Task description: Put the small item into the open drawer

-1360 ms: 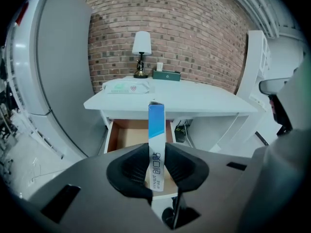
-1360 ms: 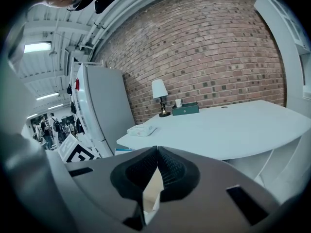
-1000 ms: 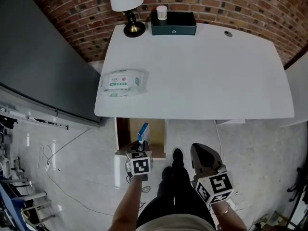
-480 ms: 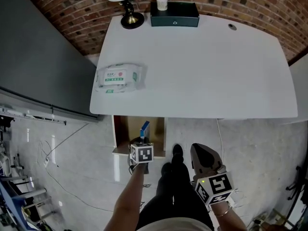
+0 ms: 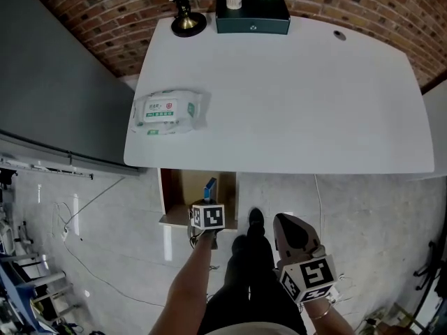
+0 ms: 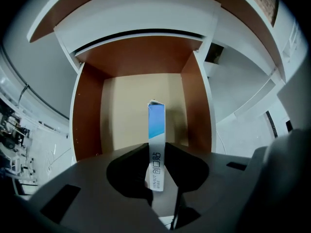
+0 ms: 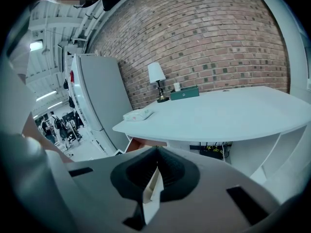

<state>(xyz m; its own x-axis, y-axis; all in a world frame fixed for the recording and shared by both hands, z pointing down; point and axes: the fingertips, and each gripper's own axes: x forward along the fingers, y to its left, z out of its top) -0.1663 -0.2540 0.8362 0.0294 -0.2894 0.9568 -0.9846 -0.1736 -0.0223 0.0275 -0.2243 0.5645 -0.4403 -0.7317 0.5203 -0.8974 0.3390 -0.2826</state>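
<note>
slim carton (image 6: 156, 130) (blue-white card) | left hand-held gripper (image 6: 156, 176) clamps it | right hand-held gripper (image 7: 154, 186) together

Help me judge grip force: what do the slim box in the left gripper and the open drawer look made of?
The slim box is likely thin printed cardboard: smooth blue-and-white faces, crisp folded edges, a small flap at its far end. The open drawer looks like matte wood-effect board, with reddish-brown side walls and a paler tan bottom. Whether it is solid wood or laminate cannot be told.
</note>
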